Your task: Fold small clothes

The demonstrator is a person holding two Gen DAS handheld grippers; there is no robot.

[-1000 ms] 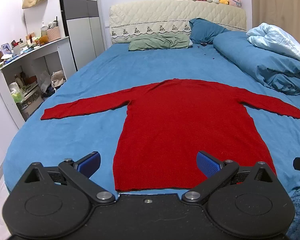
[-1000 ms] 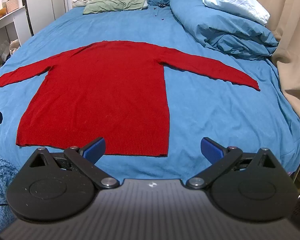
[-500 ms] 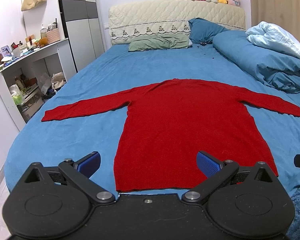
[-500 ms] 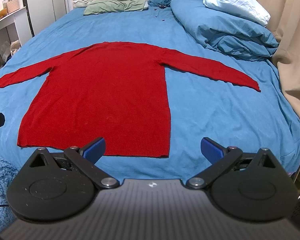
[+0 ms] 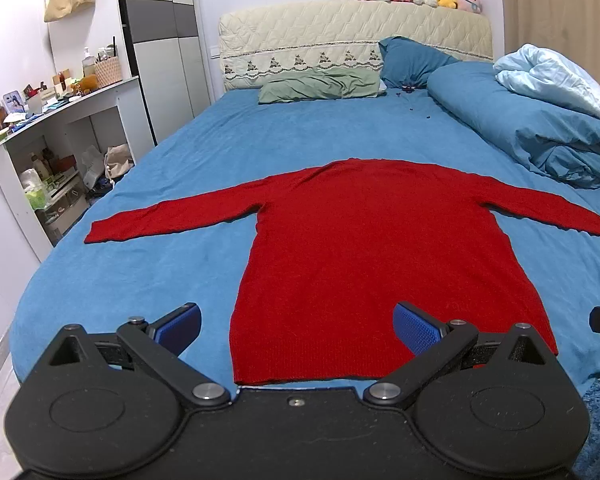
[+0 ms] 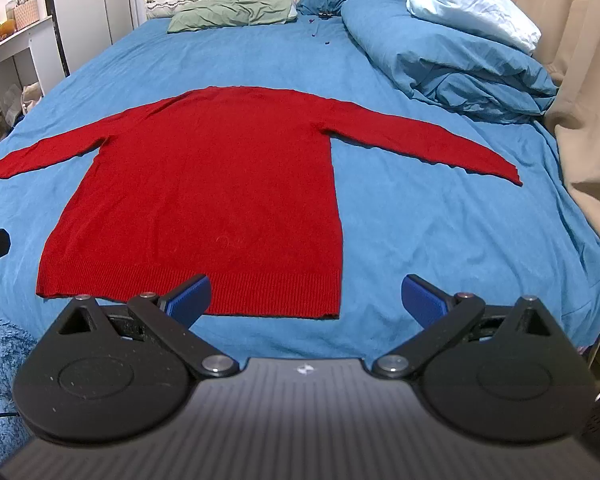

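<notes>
From the left wrist view, our left tool [image 5: 296, 322] hangs with its jaws spread wide and empty, just short of the hem of the red sweater [image 5: 380, 248], which lies flat on the blue bed sheet [image 5: 140, 272] ahead of us; its left sleeve [image 5: 172, 218] stretches out ahead and to the tool's left. We judge that sleeve the thing to take first, pinching near the cuff and carrying it across the body. From the right wrist view, our right tool [image 6: 304, 298] is likewise wide open, holding nothing, the hem corner directly between its fingers, the right sleeve [image 6: 424, 146] ahead and rightward. We should grip both layers so nothing drags.
</notes>
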